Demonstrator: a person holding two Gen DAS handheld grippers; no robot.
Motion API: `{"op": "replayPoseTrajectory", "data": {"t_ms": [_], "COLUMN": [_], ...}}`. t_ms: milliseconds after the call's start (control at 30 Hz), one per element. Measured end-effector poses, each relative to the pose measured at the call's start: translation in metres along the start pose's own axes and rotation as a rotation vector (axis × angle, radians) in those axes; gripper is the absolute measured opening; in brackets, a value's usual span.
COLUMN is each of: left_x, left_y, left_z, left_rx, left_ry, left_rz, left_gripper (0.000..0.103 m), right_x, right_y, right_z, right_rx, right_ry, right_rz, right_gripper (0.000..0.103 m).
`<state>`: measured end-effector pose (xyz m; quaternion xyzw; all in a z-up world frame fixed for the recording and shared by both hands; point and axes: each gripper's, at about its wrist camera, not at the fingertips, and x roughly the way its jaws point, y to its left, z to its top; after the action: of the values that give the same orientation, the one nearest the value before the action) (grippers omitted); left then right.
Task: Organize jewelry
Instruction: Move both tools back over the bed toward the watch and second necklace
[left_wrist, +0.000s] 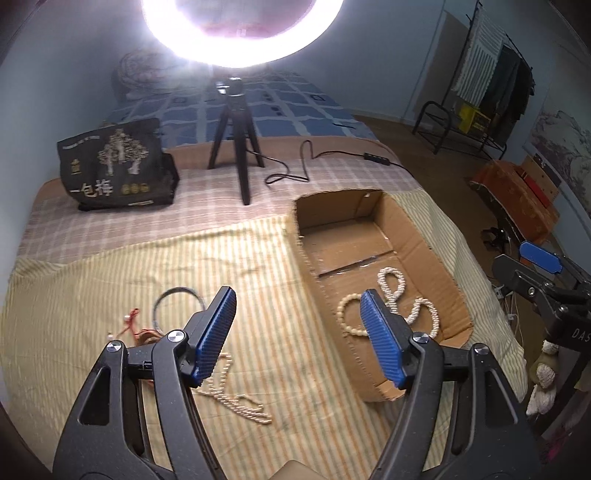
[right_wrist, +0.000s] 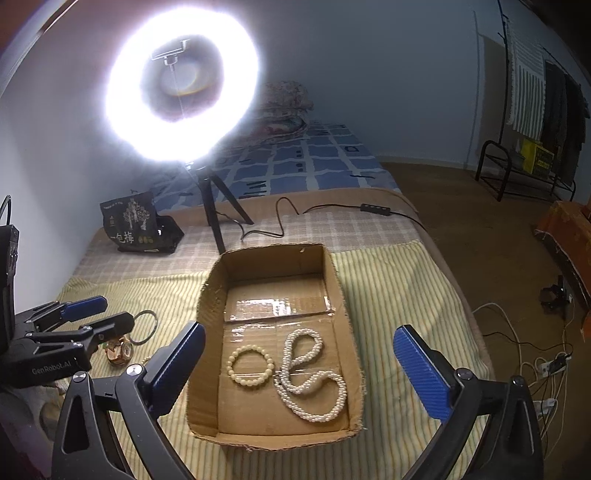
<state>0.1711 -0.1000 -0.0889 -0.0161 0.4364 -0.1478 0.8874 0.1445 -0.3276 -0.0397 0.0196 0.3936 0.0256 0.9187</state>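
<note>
An open cardboard box (right_wrist: 341, 295) (left_wrist: 424, 236) sits on the striped cloth. Inside lie a cream bead bracelet (right_wrist: 251, 365) and a long white pearl necklace (right_wrist: 310, 373) (left_wrist: 391, 291). My right gripper (right_wrist: 299, 354) is open and empty, hovering over the box's near end. My left gripper (left_wrist: 299, 314) is open and empty above the cloth left of the box; it also shows in the right wrist view (right_wrist: 99, 314). On the cloth lie a pearl strand (left_wrist: 236, 398), a dark bangle (left_wrist: 177, 299) (right_wrist: 146, 326), a red cord piece (left_wrist: 131, 325) and a gold piece (right_wrist: 118, 350).
A ring light on a black tripod (left_wrist: 238, 136) (right_wrist: 214, 210) stands behind the box, with its cable (left_wrist: 295, 166) trailing right. A black printed bag (left_wrist: 114, 166) sits at the back left. The bed's right edge drops to a floor with cables (right_wrist: 535, 354).
</note>
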Motion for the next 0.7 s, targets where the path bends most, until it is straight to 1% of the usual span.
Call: {"op": "replayPoseTrajectory", "data": {"t_ms": [100,267,400,567,700], "left_x": [-0.007,-0.018,-0.026,-0.032,-0.033], "left_y": [0.016,0.050,0.072,0.104,0.130], "left_z": [0.000,-0.001,-0.005,-0.014,-0.023], "left_rx": [-0.014,-0.070,-0.096,-0.152,-0.186], "left_ry": [-0.010,-0.025,-0.026,-0.019,0.001], "left_rz": [0.020,0.048,0.065,0.098,0.125], "left_gripper": [0.072,0.072,0.072,0.072,0.072], "right_x": [0.000,0.002,0.005,0.012,0.018], "right_y": [0.011,0.034,0.059,0.089,0.119], "right_z": [0.001,0.001,-0.001,-0.008,-0.016], "right_rx": [-0.020,-0.069,-0.126,-0.186,-0.272], "right_ry": [-0.003,-0.015,-0.024,0.003,0.034], "right_rz": [0.015,0.042,0.093,0.186,0.218], "right_gripper": [0.103,0.103,0.103,0.103,0.103]}}
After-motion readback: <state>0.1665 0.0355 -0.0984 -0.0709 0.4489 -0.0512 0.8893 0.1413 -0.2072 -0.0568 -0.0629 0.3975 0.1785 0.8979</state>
